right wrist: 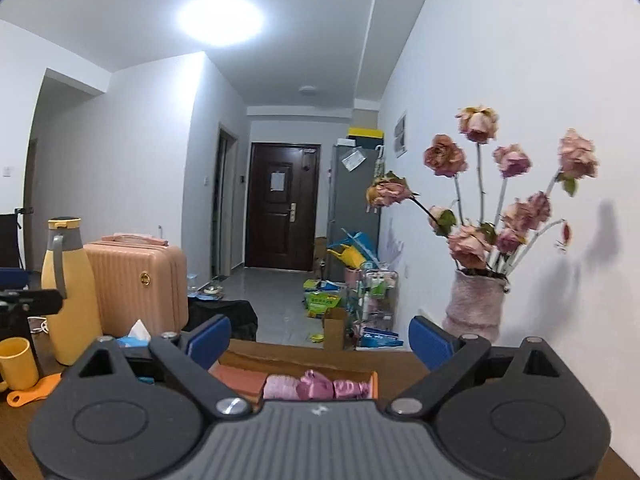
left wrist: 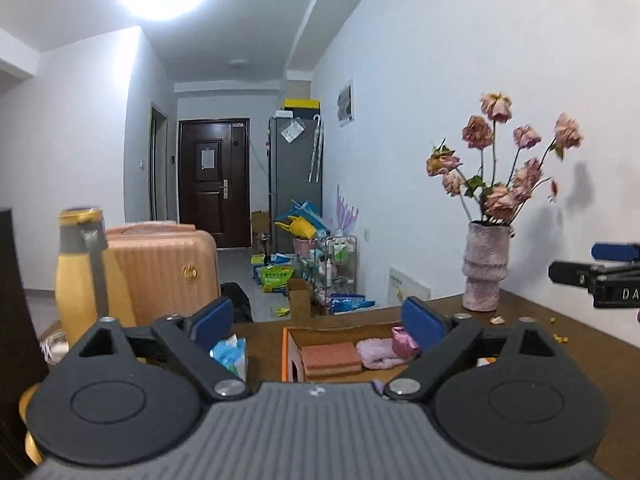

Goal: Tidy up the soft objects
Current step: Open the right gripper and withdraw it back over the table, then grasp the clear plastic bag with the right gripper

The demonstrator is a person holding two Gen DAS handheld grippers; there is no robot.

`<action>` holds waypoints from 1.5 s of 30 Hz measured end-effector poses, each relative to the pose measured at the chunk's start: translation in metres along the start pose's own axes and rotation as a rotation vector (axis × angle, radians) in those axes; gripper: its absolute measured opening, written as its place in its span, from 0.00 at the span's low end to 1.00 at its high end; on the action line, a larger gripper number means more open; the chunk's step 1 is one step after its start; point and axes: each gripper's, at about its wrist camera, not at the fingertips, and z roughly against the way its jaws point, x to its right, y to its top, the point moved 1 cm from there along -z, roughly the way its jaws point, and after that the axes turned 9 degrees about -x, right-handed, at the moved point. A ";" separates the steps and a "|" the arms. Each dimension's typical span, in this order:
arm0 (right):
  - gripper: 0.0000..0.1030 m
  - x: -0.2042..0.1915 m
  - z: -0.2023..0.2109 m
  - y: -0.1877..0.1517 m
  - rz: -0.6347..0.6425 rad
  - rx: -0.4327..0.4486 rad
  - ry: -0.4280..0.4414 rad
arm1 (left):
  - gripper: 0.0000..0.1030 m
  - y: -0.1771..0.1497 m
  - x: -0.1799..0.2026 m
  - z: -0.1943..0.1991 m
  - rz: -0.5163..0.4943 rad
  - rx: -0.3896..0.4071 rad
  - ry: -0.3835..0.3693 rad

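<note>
1. Your left gripper (left wrist: 318, 320) is released: its 2 blue-padded fingers (left wrist: 212, 320) stand wide apart with nothing between them. It is raised above the brown table (left wrist: 580, 360).
2. Your right gripper (right wrist: 320, 340) is likewise spread wide and carries nothing. In the left wrist view, its dark body enters at the right edge, near the vase.
3. The soft objects lie in an open cardboard box (left wrist: 289, 350) on the table, straight ahead of both grippers and below the fingers.
4. Inside the box, an orange-pink sponge block (left wrist: 331, 357) sits at the left side. A fluffy pink cloth (left wrist: 378, 353) lies just beside it, touching its right end.
5. A shiny pink satin item (left wrist: 402, 339) rests at the right of the cloth. In the right wrist view it appears as bunched folds (right wrist: 316, 385) beside the cloth (right wrist: 280, 387); you cannot tell whether it is 1 piece or 2.
6. A tissue pack (left wrist: 230, 354) with blue wrapping sits on the table, left of the box.
7. A yellow flask (right wrist: 70, 292) with a grey handle stands at the table's left side, with a yellow mug (right wrist: 16, 362) near it.
8. A pink textured vase (left wrist: 485, 266) of dried roses stands at the far table edge by the wall, well apart from the box.
9. A pink suitcase (right wrist: 138, 280) stands behind the flask.
</note>
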 end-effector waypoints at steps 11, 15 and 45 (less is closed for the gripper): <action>0.98 -0.033 0.114 -0.105 -0.053 0.005 0.061 | 0.98 -0.109 0.008 0.119 0.020 0.047 0.033; 0.99 -0.047 0.157 -0.146 -0.042 -0.001 0.041 | 1.00 -0.145 0.004 0.154 -0.003 0.053 0.011; 0.90 -0.061 0.069 -0.192 -0.135 -0.239 0.144 | 1.00 -0.173 0.007 0.053 0.039 -0.224 -0.007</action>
